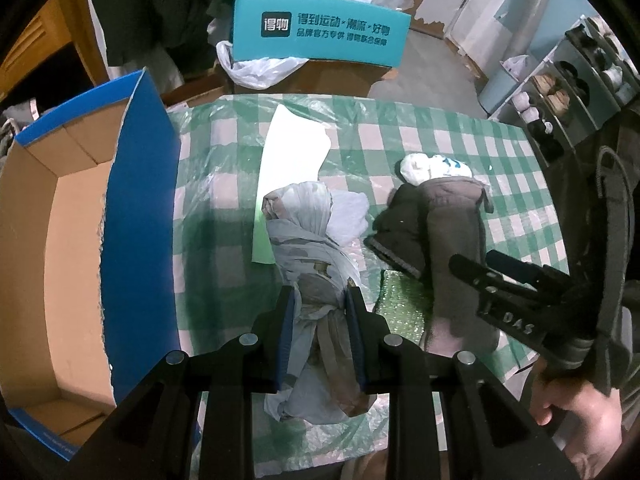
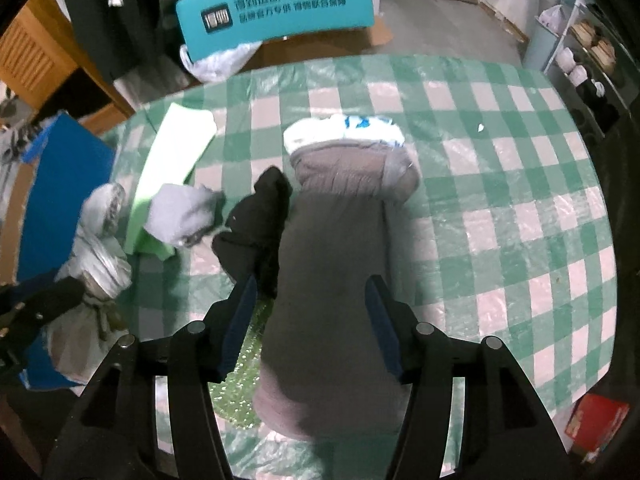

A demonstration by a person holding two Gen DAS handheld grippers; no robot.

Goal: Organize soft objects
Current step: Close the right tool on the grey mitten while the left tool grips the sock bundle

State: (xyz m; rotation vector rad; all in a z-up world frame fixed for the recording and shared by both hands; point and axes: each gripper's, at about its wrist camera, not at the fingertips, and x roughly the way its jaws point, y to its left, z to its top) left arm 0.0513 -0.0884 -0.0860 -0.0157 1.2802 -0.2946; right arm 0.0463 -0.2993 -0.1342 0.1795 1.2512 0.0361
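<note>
The left gripper (image 1: 320, 300) has its two blue-padded fingers pressed in on a knotted grey bundle (image 1: 316, 256) of thin crinkled cloth, pinching it near the tie, which gives a firm handle on something that would otherwise sag. The bundle lies on the green-checked desk (image 1: 440, 140), just beside the open cardboard box (image 1: 76, 216) with blue outer walls that stands to the left. That box looks like the likely place for the soft things, so the grip near the knot would suit a short lift sideways into it.

The right gripper (image 2: 312, 296) straddles a brown padded garment (image 2: 340, 240), its fingers spread to either side of the roll; whether they squeeze it or merely flank it I cannot tell. A dark fuzzy piece (image 2: 256, 220) lies against the garment's left side, and a white wad with blue print (image 2: 344, 130) sits at its far end. A pale green sheet (image 2: 176, 152) lies flat beyond the bundle.
</note>
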